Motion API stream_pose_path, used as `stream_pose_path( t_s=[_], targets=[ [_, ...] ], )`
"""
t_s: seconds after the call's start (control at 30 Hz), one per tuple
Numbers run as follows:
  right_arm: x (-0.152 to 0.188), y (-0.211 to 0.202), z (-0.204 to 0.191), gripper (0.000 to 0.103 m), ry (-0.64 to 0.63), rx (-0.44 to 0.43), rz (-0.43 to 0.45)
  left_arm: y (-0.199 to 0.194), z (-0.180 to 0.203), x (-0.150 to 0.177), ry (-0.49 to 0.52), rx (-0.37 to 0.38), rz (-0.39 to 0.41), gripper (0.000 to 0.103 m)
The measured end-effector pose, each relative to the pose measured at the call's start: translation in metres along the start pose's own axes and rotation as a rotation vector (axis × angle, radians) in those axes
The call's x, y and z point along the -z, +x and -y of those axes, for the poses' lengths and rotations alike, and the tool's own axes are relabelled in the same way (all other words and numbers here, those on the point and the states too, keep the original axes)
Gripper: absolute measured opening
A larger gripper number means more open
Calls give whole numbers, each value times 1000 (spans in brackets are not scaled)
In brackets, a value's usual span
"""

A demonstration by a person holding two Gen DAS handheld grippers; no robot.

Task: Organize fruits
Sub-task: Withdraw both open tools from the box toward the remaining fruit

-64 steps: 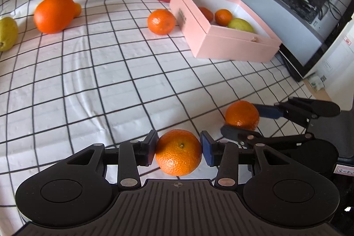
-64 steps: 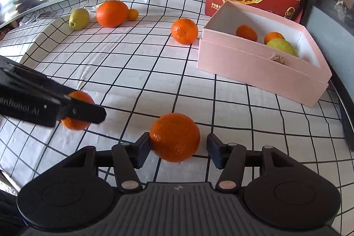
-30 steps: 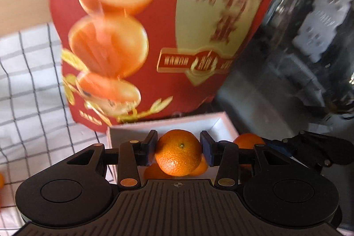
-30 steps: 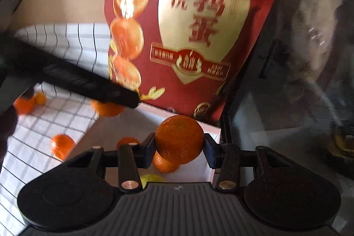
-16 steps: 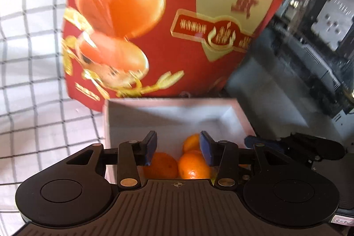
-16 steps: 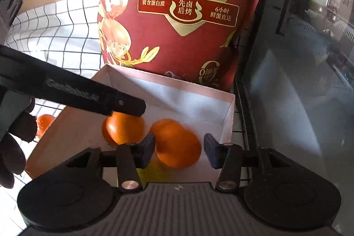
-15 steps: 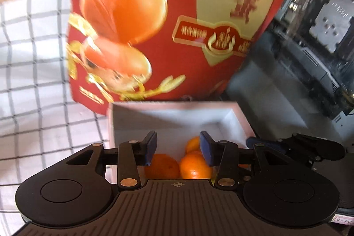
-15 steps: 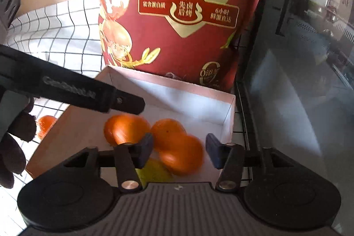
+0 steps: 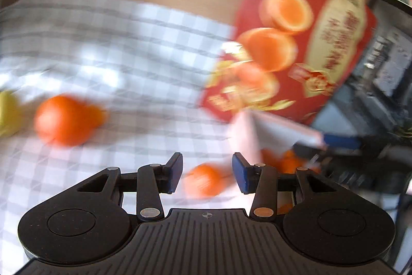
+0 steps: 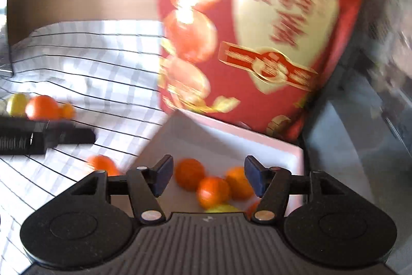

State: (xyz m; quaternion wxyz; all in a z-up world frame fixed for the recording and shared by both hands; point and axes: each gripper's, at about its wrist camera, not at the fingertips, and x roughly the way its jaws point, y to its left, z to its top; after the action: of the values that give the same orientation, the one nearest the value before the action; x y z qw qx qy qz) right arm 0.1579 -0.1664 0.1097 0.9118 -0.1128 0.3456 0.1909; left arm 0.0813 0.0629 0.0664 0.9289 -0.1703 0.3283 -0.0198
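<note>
Blurred mandarin [image 9: 203,183] on checked cloth [image 9: 116,63] beyond empty left claw [image 9: 207,175].

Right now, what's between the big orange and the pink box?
In the left wrist view, checked cloth and one small orange lie between the big orange and pink box.

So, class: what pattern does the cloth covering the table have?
A white tablecloth with a grid of thin dark lines; the right wrist view shows it best.

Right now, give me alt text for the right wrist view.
The right tongs, jaws opening with nothing gripped, hang over a pink box holding several oranges and a yellow-green fruit. A red snack bag stands behind it; more fruit lies on the checked cloth at left.
</note>
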Motion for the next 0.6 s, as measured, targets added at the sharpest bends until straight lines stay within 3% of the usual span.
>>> stream_pose_path(
  t_s=[0.13, 0.2, 0.37, 0.6],
  targets=[
    [-16, 1, -50, 70, -69, -110, -29, -36, -54, 19, -74, -149, -21, 47],
    [-21, 8, -76, 70, -88, -158, -51, -55, -82, 28, -142, -186, -19, 47],
    [-27, 26, -141, 71, -89, -274, -95, -94, -133, 49, -193, -223, -19, 47],
    [-50, 68, -214, 71, 11, -291, -73, -130, -178, 72, -230, -207, -57, 47]
  ],
)
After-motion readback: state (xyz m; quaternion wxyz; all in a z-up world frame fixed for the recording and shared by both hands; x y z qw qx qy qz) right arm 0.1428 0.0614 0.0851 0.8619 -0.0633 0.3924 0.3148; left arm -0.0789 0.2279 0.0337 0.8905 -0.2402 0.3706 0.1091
